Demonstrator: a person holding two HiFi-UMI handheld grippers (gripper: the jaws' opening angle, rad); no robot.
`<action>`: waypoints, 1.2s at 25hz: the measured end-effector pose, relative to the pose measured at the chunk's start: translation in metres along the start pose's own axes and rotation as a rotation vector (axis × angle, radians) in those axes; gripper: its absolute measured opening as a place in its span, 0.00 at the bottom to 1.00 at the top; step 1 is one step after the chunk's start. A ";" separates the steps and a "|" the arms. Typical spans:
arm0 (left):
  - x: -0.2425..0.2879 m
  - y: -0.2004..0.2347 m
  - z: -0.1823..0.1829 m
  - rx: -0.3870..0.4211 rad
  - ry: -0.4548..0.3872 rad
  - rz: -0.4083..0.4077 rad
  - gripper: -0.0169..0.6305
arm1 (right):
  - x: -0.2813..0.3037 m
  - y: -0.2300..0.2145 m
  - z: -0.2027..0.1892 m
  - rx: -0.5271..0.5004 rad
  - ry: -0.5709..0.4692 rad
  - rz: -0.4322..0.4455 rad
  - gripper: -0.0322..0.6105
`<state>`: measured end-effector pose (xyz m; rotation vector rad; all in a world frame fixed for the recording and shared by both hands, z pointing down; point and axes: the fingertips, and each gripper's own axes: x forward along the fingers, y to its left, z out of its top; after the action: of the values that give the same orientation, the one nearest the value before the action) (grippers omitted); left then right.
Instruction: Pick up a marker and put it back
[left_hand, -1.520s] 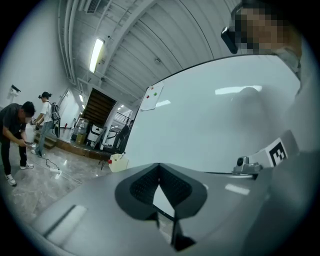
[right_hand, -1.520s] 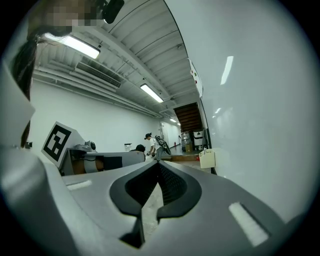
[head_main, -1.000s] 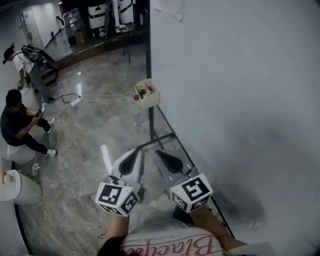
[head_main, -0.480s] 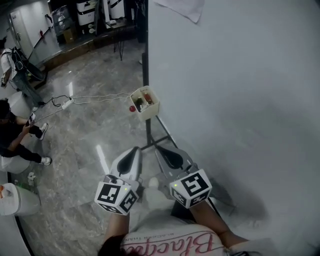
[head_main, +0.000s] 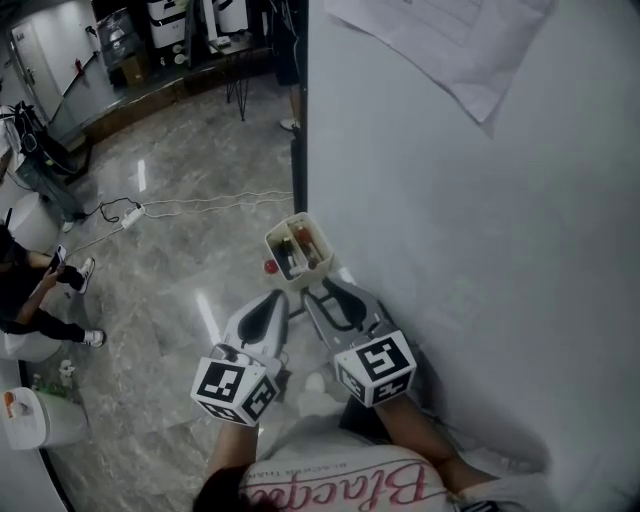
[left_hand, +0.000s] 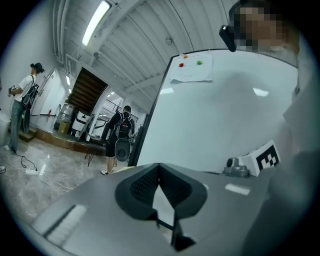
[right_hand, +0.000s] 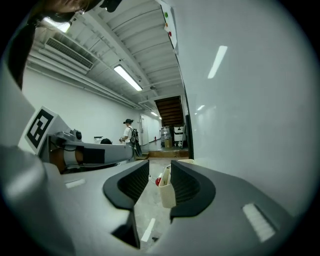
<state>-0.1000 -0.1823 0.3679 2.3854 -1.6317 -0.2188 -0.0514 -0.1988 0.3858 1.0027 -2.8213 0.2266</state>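
A cream marker box (head_main: 297, 247) hangs on the left edge of the whiteboard (head_main: 480, 250). In it stand a dark marker (head_main: 287, 251) and a red-capped one (head_main: 311, 246); a red knob (head_main: 270, 267) sits on its left side. My right gripper (head_main: 327, 294) points at the box from just below, and its jaws are opening with nothing between them. In the right gripper view the box (right_hand: 166, 190) shows through the gap of the right gripper (right_hand: 160, 172). My left gripper (head_main: 270, 304) is beside it, shut and empty, with the tips of the left gripper (left_hand: 159, 167) touching.
A sheet of paper (head_main: 450, 40) is pinned high on the whiteboard. A power strip with its cable (head_main: 130, 212) lies on the marble floor. A seated person (head_main: 25, 300) and a white bin (head_main: 35, 415) are at the left. Another person (left_hand: 119, 135) stands by the board's far end.
The marker box has come much closer to both grippers. The right gripper's tips now sit just under it and look further apart. The left gripper stays shut.
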 end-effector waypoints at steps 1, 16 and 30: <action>0.007 0.005 0.000 -0.002 0.004 0.002 0.03 | 0.008 -0.005 -0.001 0.004 0.012 -0.001 0.25; 0.046 0.050 -0.005 -0.018 0.054 -0.007 0.03 | 0.060 -0.033 -0.024 0.087 0.083 -0.071 0.18; 0.050 0.042 0.020 0.011 0.020 -0.096 0.03 | 0.047 -0.029 0.033 0.029 -0.053 -0.115 0.17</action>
<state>-0.1249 -0.2457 0.3617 2.4683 -1.5154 -0.2026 -0.0716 -0.2562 0.3645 1.1902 -2.8023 0.2326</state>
